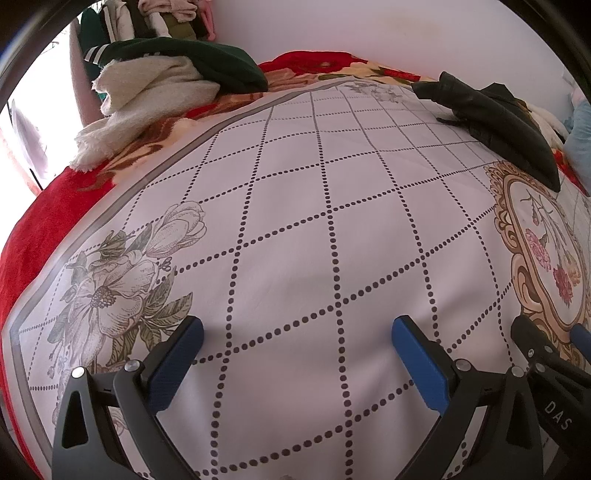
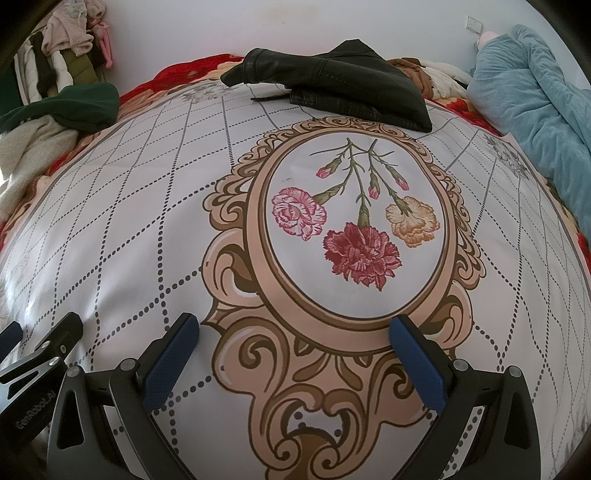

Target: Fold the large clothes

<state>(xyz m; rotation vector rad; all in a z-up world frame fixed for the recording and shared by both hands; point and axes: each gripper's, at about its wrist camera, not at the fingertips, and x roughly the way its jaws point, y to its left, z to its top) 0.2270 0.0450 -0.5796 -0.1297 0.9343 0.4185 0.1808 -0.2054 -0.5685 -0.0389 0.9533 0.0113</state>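
Observation:
A black leather jacket (image 2: 332, 88) lies crumpled at the far side of the bed, on a white sheet (image 2: 129, 221) with dotted diamond lines and a flower medallion. It also shows in the left wrist view (image 1: 495, 114), at the far right. My left gripper (image 1: 297, 332) is open and empty, low over the sheet's left half. My right gripper (image 2: 295, 328) is open and empty over the medallion's near edge. Each gripper shows at the edge of the other's view.
A pile of cream and dark green clothes (image 1: 159, 85) lies at the far left on a red flowered blanket (image 1: 44, 221). A blue blanket (image 2: 532, 103) is heaped at the far right. A white wall (image 2: 258, 26) stands behind the bed.

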